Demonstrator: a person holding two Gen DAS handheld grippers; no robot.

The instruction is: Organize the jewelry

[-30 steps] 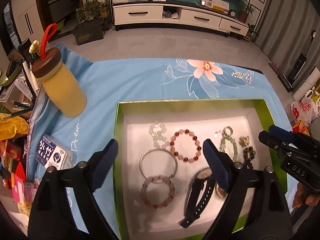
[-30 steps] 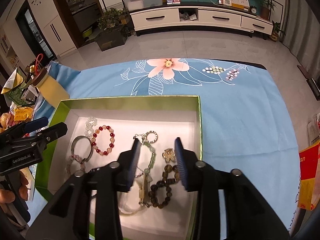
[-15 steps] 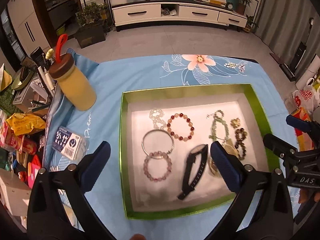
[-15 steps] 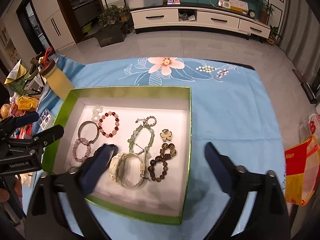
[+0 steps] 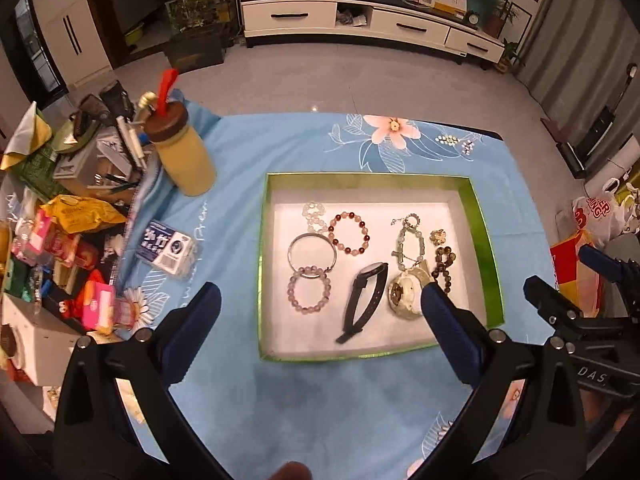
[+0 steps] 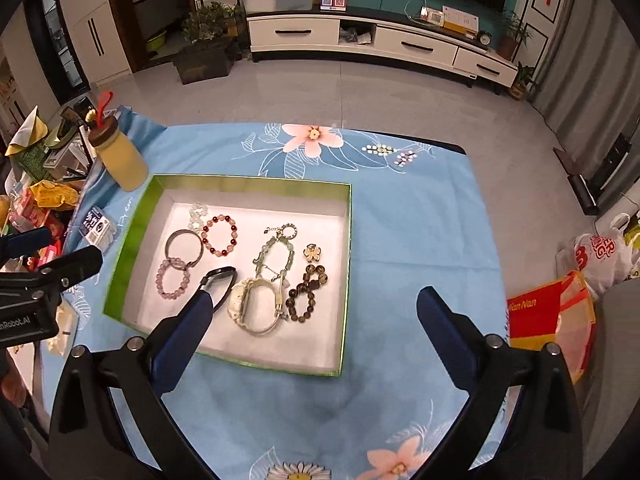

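A green-walled box [image 5: 486,248] [image 6: 132,240] with a white floor lies on a blue floral cloth. It holds several pieces: a silver bangle [image 5: 312,254], a pink bead bracelet [image 5: 309,294], a red bead bracelet [image 6: 219,235], a black watch [image 5: 366,296], a white watch [image 6: 256,306], a green chain bracelet [image 6: 276,258], a dark bead bracelet [image 6: 307,290] and a gold flower charm [image 6: 313,252]. My left gripper [image 5: 320,312] is open and empty, raised over the box's near edge. My right gripper [image 6: 316,312] is open and empty, raised above the box's near right corner.
A yellow bottle with a brown lid [image 5: 182,158] stands left of the box. A small card packet [image 5: 168,248] lies beside it. Cluttered packets and tools [image 5: 60,220] fill the far left. Bags [image 6: 576,280] stand off the table's right edge.
Both grippers have pulled back and up from the box. The right gripper has opened wide. The white watch now lies in the box.
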